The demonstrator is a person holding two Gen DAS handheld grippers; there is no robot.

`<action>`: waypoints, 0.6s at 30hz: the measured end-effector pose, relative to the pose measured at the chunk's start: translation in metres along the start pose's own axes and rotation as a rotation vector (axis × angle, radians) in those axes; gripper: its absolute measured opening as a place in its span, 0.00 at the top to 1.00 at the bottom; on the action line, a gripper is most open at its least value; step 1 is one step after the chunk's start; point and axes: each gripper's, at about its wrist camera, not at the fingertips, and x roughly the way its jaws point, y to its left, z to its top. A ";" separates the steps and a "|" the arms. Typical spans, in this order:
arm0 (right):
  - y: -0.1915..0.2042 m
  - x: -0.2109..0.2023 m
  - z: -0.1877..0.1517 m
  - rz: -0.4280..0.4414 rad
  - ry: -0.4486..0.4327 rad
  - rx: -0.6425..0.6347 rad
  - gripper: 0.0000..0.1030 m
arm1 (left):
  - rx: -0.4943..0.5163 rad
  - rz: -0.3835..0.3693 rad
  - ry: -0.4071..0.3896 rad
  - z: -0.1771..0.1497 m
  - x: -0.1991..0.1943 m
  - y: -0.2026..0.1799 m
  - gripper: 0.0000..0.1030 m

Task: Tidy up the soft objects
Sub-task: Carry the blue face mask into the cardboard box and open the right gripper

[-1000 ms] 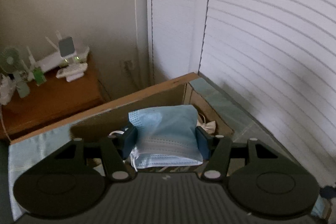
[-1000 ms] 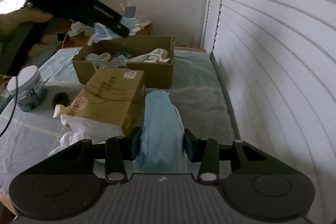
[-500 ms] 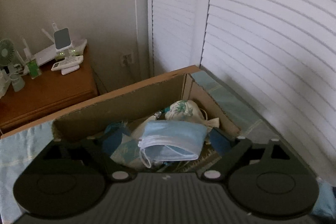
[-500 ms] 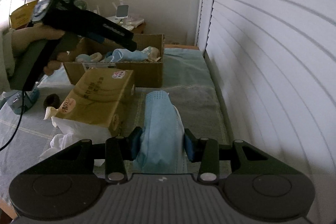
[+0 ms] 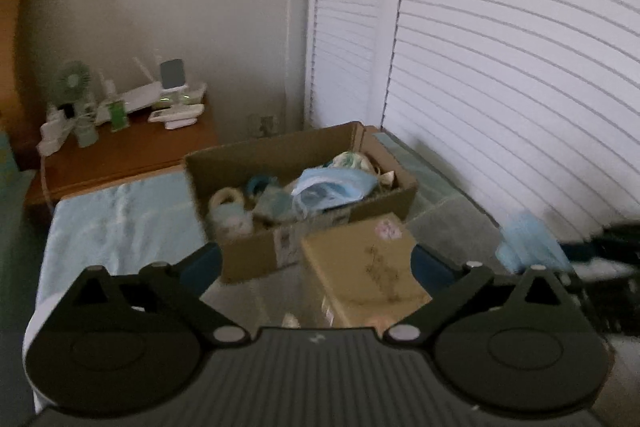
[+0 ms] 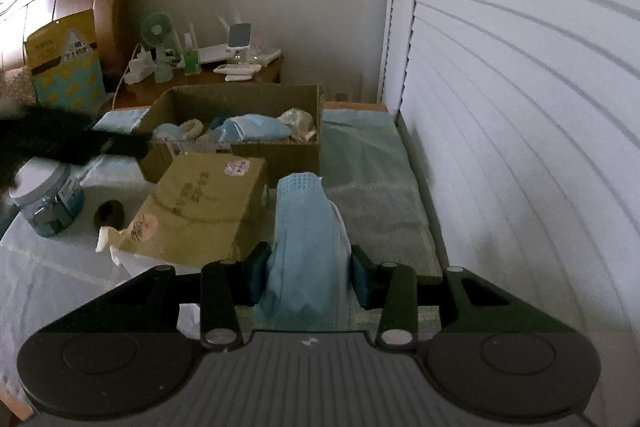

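Seemingly one drop is just finished. From the left wrist, the left gripper (image 5: 316,263) has its jaws spread wide with nothing between them, having just been opening; beyond it the open cardboard box (image 5: 320,251) holds a jumble of soft things, and a blue face mask (image 5: 332,185) lies on top of the pile towards the right side of the box; a closed tan package (image 5: 364,263) sits just in front of the box, under the gripper's right finger; at the far right a second blue mask shows, blurred, beside the white slatted shutter (image 5: 520,67); a wooden nightstand (image 5: 132,155) with a small fan and chargers stands behind.

From the right wrist, the right gripper (image 6: 306,277) is clamped on a folded blue mask (image 6: 308,239), which stands up between the pads and droops forward; the box (image 6: 280,155) sits further off and slightly left, with the tan package (image 6: 200,207) in front of it; a lidded jar (image 6: 48,199) rests at the left edge on the pale bedcover (image 6: 60,287), and the dark shape of the left tool crosses above it.

By my reading, the step in hand is the second mask's delivery; the next move calls for carrying the right gripper forward and left over the package, above the box opening, then parting the jaws; the limp mask could snag on the near wall if carried low.
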 end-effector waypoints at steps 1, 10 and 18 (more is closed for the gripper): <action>0.001 0.001 0.003 0.002 -0.001 -0.003 0.54 | -0.006 0.010 -0.012 -0.006 -0.007 0.001 0.03; 0.019 0.022 0.044 0.048 -0.025 -0.074 0.54 | -0.005 0.095 -0.037 -0.039 -0.034 0.010 0.03; 0.043 0.050 0.084 0.096 -0.021 -0.157 0.54 | -0.023 0.148 -0.039 -0.047 -0.043 0.031 0.03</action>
